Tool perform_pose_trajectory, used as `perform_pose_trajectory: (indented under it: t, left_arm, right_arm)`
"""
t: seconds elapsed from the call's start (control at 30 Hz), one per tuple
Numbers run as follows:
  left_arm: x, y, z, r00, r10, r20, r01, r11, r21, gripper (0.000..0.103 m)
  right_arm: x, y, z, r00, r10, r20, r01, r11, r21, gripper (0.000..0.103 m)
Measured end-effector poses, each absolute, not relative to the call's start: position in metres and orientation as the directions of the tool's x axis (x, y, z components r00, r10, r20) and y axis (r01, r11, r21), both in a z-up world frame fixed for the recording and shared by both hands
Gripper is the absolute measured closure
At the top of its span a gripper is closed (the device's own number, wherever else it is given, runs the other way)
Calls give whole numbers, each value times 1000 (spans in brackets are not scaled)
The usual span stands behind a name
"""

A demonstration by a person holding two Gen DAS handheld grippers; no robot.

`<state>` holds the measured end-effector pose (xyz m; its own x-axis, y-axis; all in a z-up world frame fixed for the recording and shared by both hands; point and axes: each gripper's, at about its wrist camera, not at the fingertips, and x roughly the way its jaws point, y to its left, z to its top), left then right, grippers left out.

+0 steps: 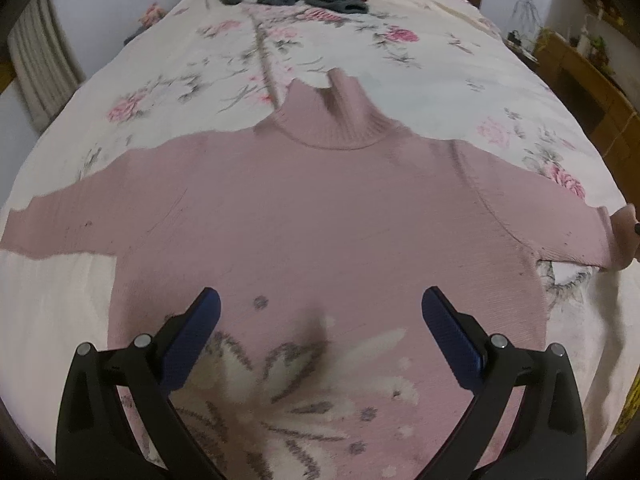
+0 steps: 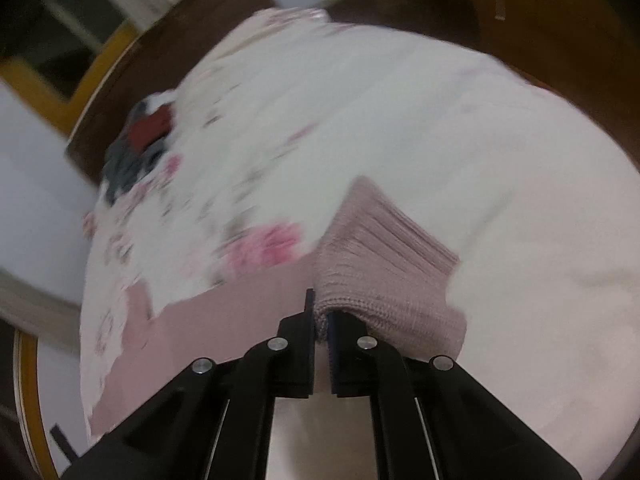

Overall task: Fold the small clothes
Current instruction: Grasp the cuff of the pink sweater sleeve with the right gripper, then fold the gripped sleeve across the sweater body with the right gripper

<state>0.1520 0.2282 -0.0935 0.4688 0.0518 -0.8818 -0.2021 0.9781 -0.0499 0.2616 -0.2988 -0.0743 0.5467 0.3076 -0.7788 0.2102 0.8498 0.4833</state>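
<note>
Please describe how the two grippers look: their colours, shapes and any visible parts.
Both are alike. The left gripper has two matte black plastic fingers that widen toward the camera, each with round silver pivot pins and a dark blue ribbed pad on its inner face. The right gripper shows the same black linkage, four silver pins and blue pad edges. No cables, markings or sleeves are visible.
</note>
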Motion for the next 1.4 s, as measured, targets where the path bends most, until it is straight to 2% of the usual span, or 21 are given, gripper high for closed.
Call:
perform_pose_trajectory:
  t: [0.2,0.4,0.6,0.83,0.9,1.0,1.13,1.2,1.4]
  left_arm:
    - [142,246,-94,462,60,-885,-231,972,-55,3]
    - [137,264,-96,457,55,-888,-264,962,-76,3]
    - [136,272,-97,453,54,-890,-272,959,-80,3]
    - [135,284,-96,453,60,-889,-285,955,-80,3]
    - [135,287,-97,451,60,-891,-287,955,-81,3]
    - [136,288,-99,448,54,-893,-283,955,-84,3]
    - [141,282,-103,441,30,-897,-274,956,-102,3]
    - [144,275,-105,442,13,-897,-262,958,-115,3]
    - [172,225,-107,443,-74,-893,-177,970,-168,3]
  right_arm:
    - [273,-211,-68,511,348,-786,77,892,445,98]
    - [280,-124,-71,469,440,-766,-56,881,471,98]
    - [279,-42,-93,394,521,-757,-167,850,499,98]
    - [278,37,-128,308,505,-806,-246,861,445,98]
    - [274,42,-136,292,488,-822,-254,869,425,97]
    - [264,43,-143,248,504,-827,-281,855,437,83]
    - [247,18,-130,247,570,-784,-290,815,501,78]
    - [238,0,-119,272,585,-764,-287,807,516,69]
    - [209,-73,-108,342,549,-762,-204,835,511,66]
